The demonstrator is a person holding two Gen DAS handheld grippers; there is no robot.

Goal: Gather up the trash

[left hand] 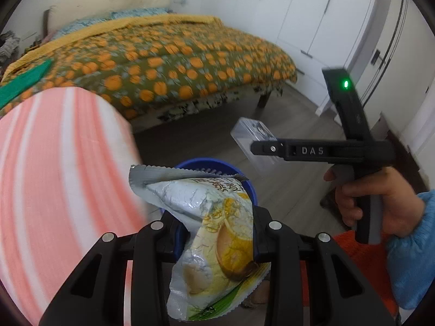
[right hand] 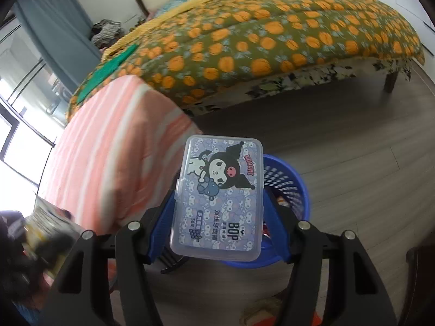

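My left gripper (left hand: 217, 233) is shut on a crumpled silver and yellow snack wrapper (left hand: 214, 233), held above the blue trash basket (left hand: 244, 174) on the floor. My right gripper (right hand: 217, 217) is shut on a clear plastic floss-pick box (right hand: 217, 198) with a cartoon label, held over the same blue basket (right hand: 293, 190). In the left wrist view the right gripper (left hand: 261, 146) holds that box (left hand: 252, 135) to the right, above the basket.
A pink striped cushion (left hand: 59, 179) sits close on the left. A bed with an orange-patterned quilt (left hand: 163, 65) stands behind. White wardrobes (left hand: 312, 13) line the far wall. Grey wood floor (right hand: 353, 135) surrounds the basket.
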